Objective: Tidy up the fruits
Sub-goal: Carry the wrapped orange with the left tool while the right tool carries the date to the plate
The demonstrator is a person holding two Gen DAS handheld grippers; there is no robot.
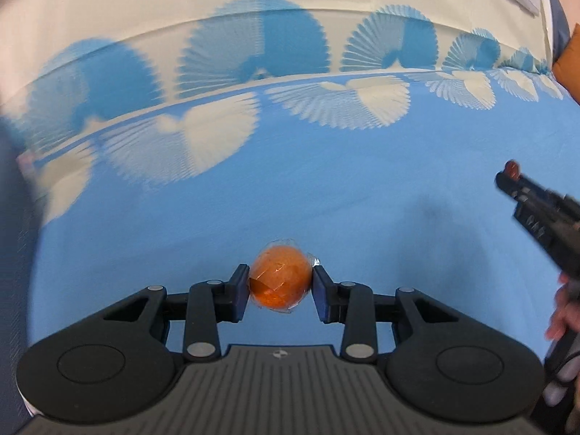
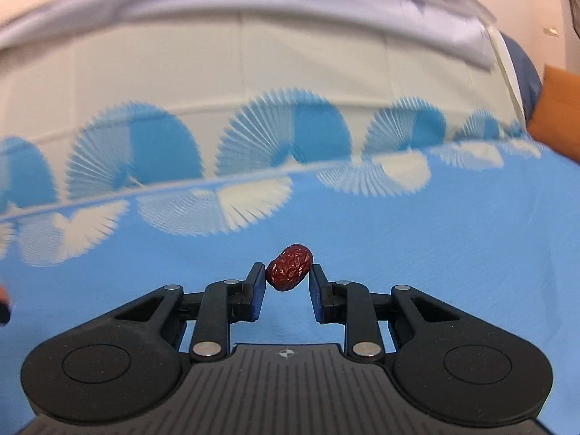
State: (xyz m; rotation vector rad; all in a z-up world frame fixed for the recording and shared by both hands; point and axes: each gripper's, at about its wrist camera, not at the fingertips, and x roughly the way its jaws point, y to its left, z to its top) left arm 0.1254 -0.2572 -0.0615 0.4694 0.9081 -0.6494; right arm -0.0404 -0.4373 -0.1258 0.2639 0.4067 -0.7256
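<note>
- Left gripper (image 1: 281,282): jaws part-closed, clamping wrapped orange (image 1: 281,281) between both pads.
- Right gripper (image 2: 287,272): jaws narrow, pinching wrinkled red date (image 2: 289,266).
- Blue fan-patterned cloth (image 1: 362,188): beneath both.

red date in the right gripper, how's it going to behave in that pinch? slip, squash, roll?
The red date sits tilted at the very tips of the right gripper fingers, so it could pivot or slip out. Its wrinkled skin suggests some give and decent friction. The oval shape would probably wobble rather than roll far on the blue cloth.
</note>
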